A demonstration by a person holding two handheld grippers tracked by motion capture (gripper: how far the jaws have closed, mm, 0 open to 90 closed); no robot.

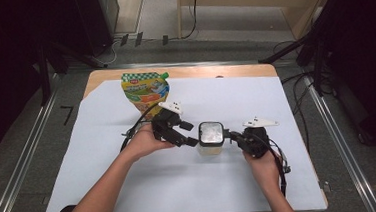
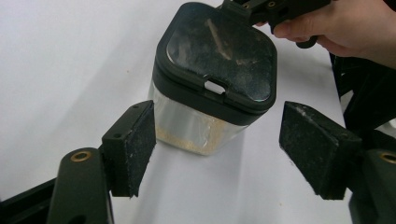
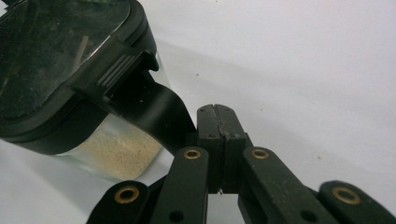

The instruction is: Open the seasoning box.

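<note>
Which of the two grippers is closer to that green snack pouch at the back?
Left. The left gripper sits just in front of the green pouch, jaws open beside the black-lidded jar. The right gripper, jaws shut, lies beyond the jar, farther from it.

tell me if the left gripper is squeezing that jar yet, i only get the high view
observer: No. In the left gripper view the left gripper is open. Its pads sit on either side of the jar without pressing it, and one pad is plainly clear.
operator: anything inside the jar
observer: A thin layer of beige powder on the bottom, seen through the clear wall.
operator: what about the right gripper
observer: The right gripper is shut with its jaws flat together. It is right beside a black strap that hangs from the lid. I can't tell whether it touches the strap.
</note>
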